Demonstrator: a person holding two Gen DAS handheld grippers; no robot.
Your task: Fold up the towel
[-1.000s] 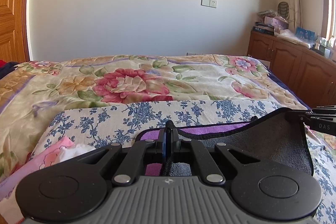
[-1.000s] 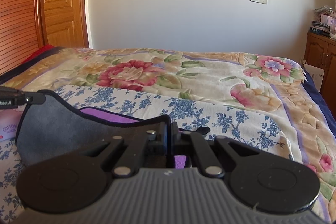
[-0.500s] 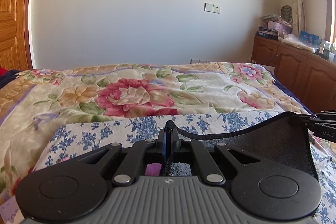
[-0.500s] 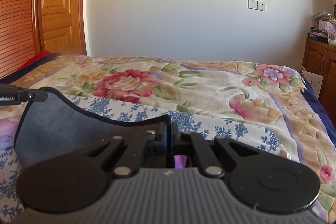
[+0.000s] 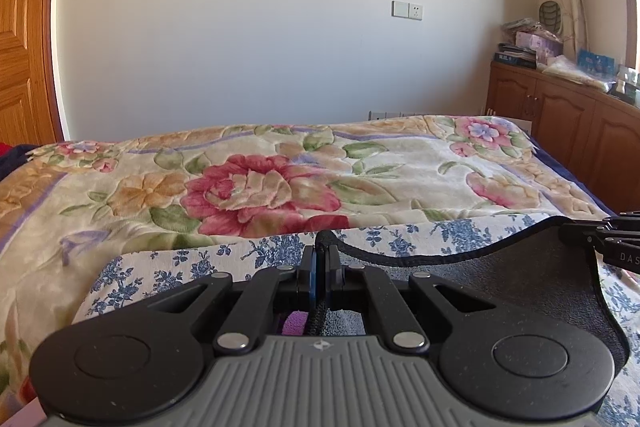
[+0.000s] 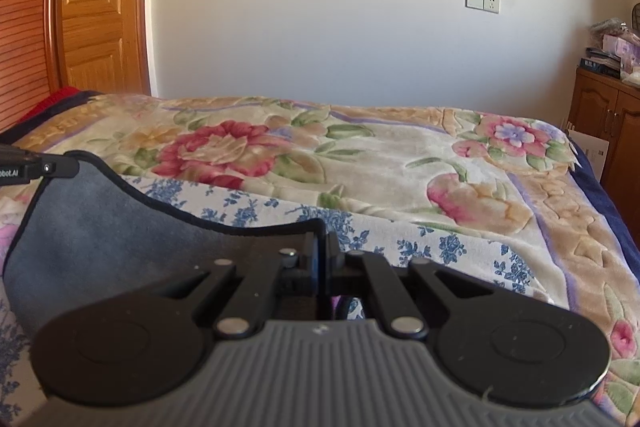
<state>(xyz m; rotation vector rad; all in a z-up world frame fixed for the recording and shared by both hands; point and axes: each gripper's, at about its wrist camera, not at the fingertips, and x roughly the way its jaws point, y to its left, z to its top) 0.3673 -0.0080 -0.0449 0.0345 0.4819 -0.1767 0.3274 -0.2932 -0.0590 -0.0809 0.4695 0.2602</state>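
Flowery bed (image 5: 280, 187) under a lifted gray towel (image 5: 500, 275).
Left gripper (image 5: 320, 251) and right gripper (image 6: 322, 247) each pinch one top corner.

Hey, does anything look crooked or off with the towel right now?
Nothing stands out. The grey towel hangs between the left gripper and right gripper, each shut on a top corner, with the edge between them sagging slightly over the bed.
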